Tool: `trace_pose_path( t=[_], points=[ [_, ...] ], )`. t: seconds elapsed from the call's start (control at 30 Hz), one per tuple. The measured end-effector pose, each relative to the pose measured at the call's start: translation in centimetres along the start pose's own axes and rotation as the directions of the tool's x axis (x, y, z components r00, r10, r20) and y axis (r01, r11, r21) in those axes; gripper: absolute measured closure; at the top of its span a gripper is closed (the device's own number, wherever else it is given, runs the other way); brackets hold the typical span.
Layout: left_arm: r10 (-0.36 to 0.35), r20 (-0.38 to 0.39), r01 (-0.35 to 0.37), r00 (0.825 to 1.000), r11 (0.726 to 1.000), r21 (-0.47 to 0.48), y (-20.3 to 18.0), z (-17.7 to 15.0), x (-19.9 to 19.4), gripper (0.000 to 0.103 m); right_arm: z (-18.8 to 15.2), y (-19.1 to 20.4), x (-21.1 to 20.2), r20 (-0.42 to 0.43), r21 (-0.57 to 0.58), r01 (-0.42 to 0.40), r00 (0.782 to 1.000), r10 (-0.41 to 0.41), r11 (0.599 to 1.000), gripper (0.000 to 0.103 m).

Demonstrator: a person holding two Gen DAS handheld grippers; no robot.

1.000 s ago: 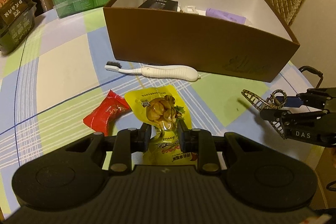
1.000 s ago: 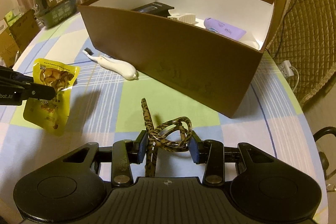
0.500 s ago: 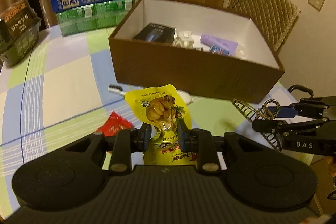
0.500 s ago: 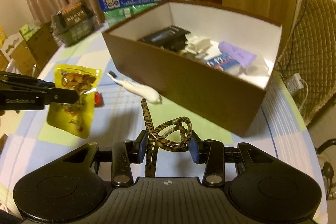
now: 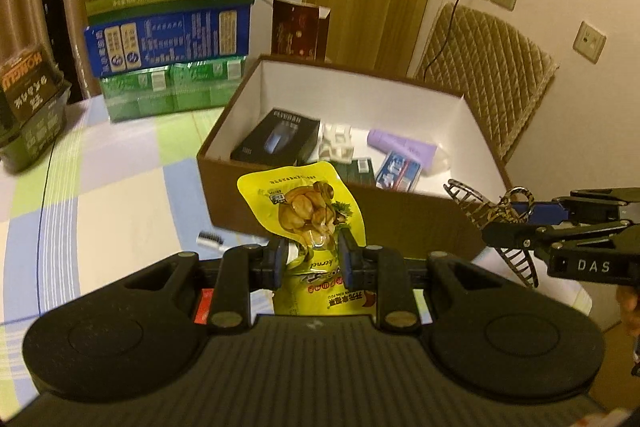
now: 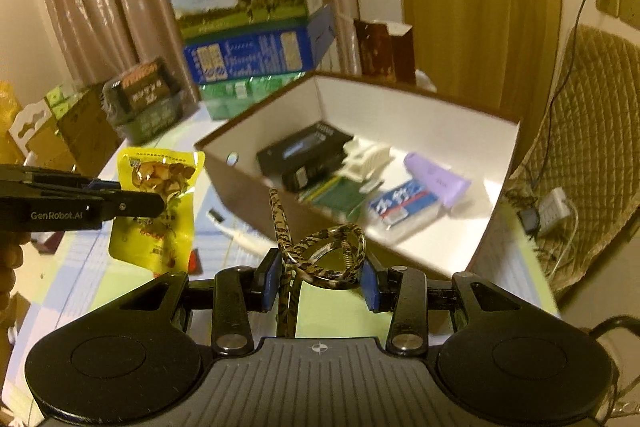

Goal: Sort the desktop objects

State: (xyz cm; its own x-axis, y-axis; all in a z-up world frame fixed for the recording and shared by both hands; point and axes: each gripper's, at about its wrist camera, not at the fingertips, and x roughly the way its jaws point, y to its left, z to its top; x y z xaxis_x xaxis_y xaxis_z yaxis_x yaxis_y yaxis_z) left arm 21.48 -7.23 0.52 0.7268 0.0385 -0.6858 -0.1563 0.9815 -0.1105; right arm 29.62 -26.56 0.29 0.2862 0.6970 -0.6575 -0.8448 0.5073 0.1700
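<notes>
Fingers on both my grippers are clamped: the left gripper [image 5: 312, 255] pinches the yellow snack pouch [image 5: 306, 205] across its middle, and the right gripper [image 6: 318, 277] squeezes the leopard-print hair claw [image 6: 324, 251] by its loop end. Both loads hang in the air short of the brown box [image 5: 400, 223], whose near wall stands between me and the white interior.

To do this well, I judge the box wall is the first thing to mind: each load should go over the rim before any lowering. Inside, the black carton [image 5: 276, 141] fills the left part, so the bare white floor at the near right looks the better spot.

Next the pouch: it is floppy, so let it go low. Last the claw, whose teeth could snag the rim; open wide. On the table [image 5: 120, 187] the toothbrush [image 6: 236, 233] waits.
</notes>
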Motion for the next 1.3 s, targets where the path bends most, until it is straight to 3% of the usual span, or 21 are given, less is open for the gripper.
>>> trace_pose_path(
  t=[0.27, 0.53, 1.0, 1.3],
  points=[
    [-0.034, 0.048, 0.034, 0.998, 0.999, 0.004, -0.5, 3.7, 1.2, 0.081, 3.9, -2.6, -0.1, 0.055, -0.021, 0.04, 0.998, -0.039, 0.999, 0.065],
    [-0.07, 0.056, 0.07, 0.996, 0.998, 0.007, -1.3, 6.7, 3.9, 0.081, 6.3, -5.1, 1.1, 0.054, -0.039, 0.074, 0.996, -0.072, 0.997, 0.065],
    [-0.073, -0.029, 0.075, 0.997, 0.996, 0.043, -1.8, 8.8, 10.0, 0.081, 7.5, -7.9, 5.9, -0.073, -0.171, 0.047, 0.995, -0.061, 0.984, 0.065],
    [-0.105, -0.117, 0.107, 0.988, 0.994, 0.005, -1.2, 9.3, 13.8, 0.081, 7.6, -8.3, 9.4, -0.199, -0.241, -0.03, 0.98, -0.019, 0.97, 0.065]
  ],
)
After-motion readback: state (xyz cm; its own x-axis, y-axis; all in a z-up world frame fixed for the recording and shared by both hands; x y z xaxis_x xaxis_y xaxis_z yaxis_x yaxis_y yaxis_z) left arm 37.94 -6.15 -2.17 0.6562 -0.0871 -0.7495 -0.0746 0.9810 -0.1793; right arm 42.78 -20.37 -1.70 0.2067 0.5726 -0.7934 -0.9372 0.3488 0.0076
